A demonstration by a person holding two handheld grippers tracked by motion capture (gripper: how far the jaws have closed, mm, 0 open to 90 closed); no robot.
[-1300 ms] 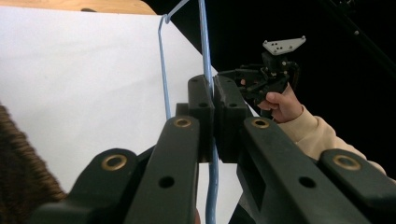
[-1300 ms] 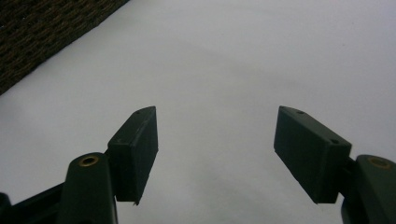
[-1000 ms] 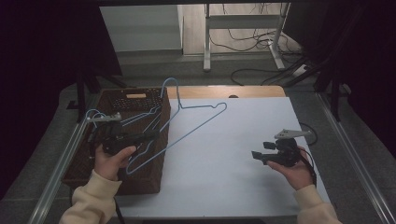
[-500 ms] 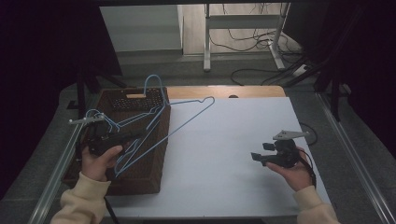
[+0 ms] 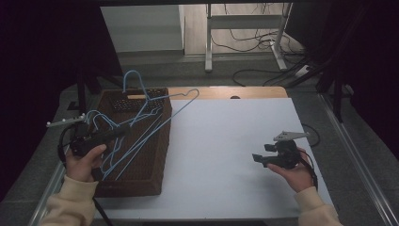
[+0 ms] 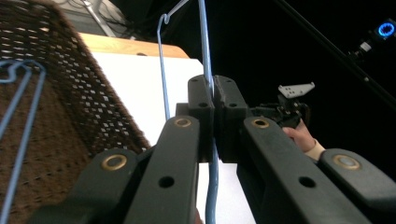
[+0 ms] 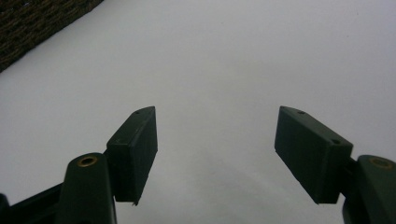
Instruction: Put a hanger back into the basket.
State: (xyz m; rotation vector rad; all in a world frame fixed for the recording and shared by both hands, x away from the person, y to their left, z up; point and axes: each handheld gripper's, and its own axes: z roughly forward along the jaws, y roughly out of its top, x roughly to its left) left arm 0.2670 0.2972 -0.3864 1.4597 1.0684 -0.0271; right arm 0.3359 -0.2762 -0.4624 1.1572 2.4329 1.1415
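A blue wire hanger (image 5: 179, 108) slants up over the brown wicker basket (image 5: 141, 183), its far end reaching past the basket's right rim above the white table (image 5: 226, 136). My left gripper (image 5: 126, 130) is above the basket's left part, shut on that hanger's wire. In the left gripper view, the jaws press together on the blue wire (image 6: 208, 70), with the basket wall (image 6: 70, 93) to the left. More blue hangers (image 5: 99, 118) lie tangled in the basket. My right gripper (image 5: 258, 159) hovers over the table's right side, and in its own view the gripper (image 7: 215, 154) is open with bare white table between its jaws.
The table's wooden far edge (image 5: 244, 92) lies beyond the white top. A metal stand (image 5: 244, 35) and floor cables (image 5: 263, 75) are farther back. Metal rails (image 5: 357, 150) run along the table's sides. The basket's corner (image 7: 37, 23) is far from my right gripper.
My left gripper has drawn the blue hanger leftward, from over the table to over the basket. The right gripper has stayed almost in place, open.
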